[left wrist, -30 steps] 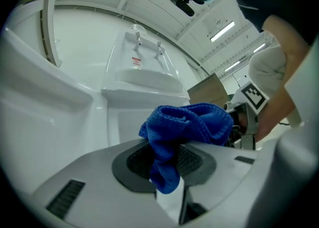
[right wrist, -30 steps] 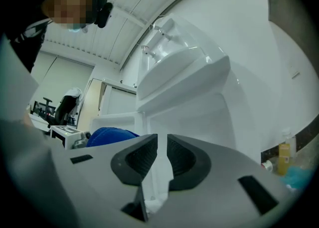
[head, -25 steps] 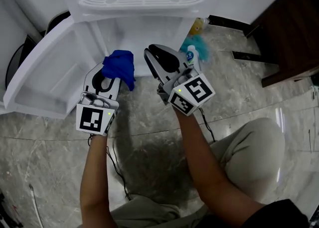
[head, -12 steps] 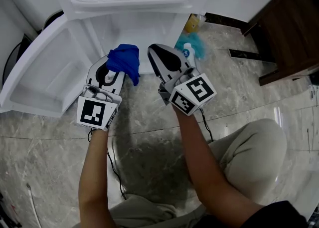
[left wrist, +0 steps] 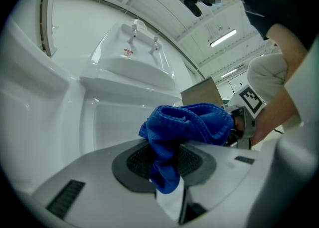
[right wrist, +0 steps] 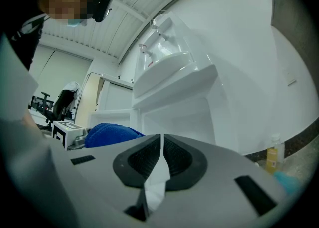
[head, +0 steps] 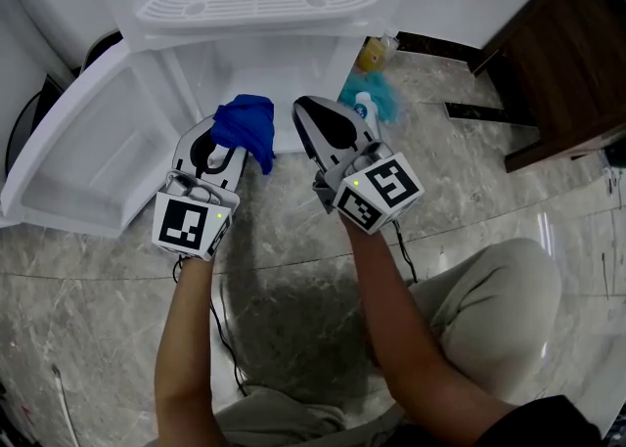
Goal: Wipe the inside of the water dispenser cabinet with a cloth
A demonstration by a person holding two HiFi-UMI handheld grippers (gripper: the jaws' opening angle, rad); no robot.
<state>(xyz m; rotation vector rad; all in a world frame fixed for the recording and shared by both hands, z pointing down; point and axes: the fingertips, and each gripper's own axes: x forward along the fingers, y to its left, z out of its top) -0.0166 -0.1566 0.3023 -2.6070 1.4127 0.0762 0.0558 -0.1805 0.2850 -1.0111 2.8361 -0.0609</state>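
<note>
Soft blue microfibre cloth (left wrist: 187,122), bunched up; probably light and floppy, unlikely to slip on the ribbed pads. Best held at a gathered fold, leaving a wad free past the tips for wiping. Deep blue, looped weave, one loose end hanging down between the pads. Left tongs (left wrist: 167,159) clamped on the cloth. Right tongs (right wrist: 161,147) closed together, empty, just right of it. The cloth is held just in front of the open white plastic water dispenser cabinet (head: 264,64), not yet inside; white cabinet door (head: 78,161) open at left.
</note>
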